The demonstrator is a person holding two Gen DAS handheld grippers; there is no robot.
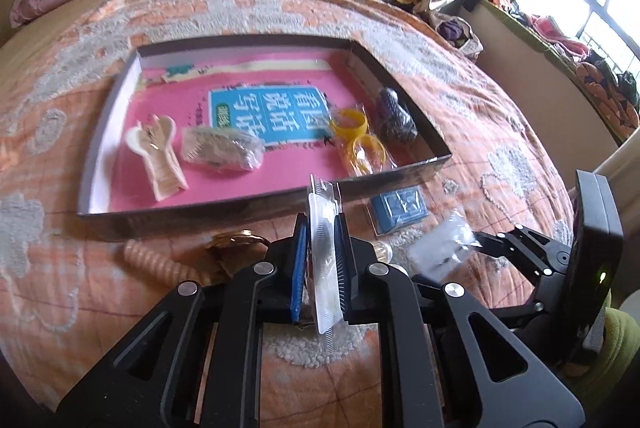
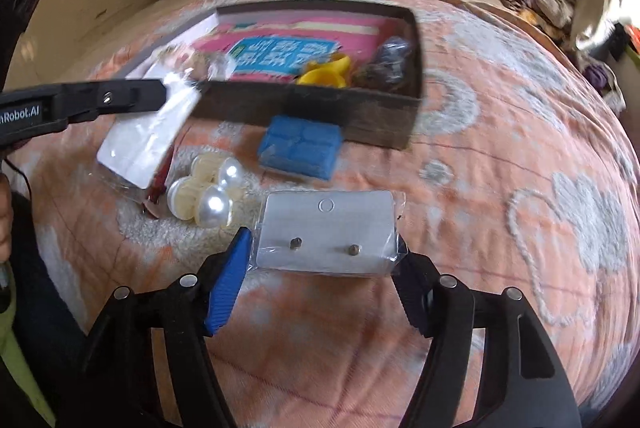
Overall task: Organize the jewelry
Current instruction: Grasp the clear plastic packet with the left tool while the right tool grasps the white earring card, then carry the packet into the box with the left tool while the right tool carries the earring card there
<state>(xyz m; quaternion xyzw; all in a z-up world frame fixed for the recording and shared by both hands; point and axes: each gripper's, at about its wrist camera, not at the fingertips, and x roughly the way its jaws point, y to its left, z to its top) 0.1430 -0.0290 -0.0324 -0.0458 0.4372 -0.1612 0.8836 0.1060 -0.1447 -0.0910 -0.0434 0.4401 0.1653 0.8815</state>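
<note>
My left gripper [image 1: 321, 224] is shut on a clear packet [image 1: 320, 195] with a white card in it, held on edge just in front of the shallow box [image 1: 384, 183]. The right wrist view shows that packet [image 2: 136, 147] hanging from the left gripper [image 2: 160, 91] above the bedspread. My right gripper [image 2: 322, 246] has its jaws on both sides of a bagged earring card [image 2: 328, 224] with two small studs, the pads against the bag's edges. Inside the box lie yellow bangles [image 1: 348, 123], a dark bead bundle [image 1: 394, 115], a bagged comb [image 1: 220, 147] and a cream piece [image 1: 160, 155].
Loose on the orange bedspread lie a blue block [image 2: 300, 147], two pearl-topped clips [image 2: 208, 195], a gold-brown item [image 1: 236, 244] and a peach ribbed piece [image 1: 160, 260]. Piled clothes and bedding line the far side of the bed. A window is at the right.
</note>
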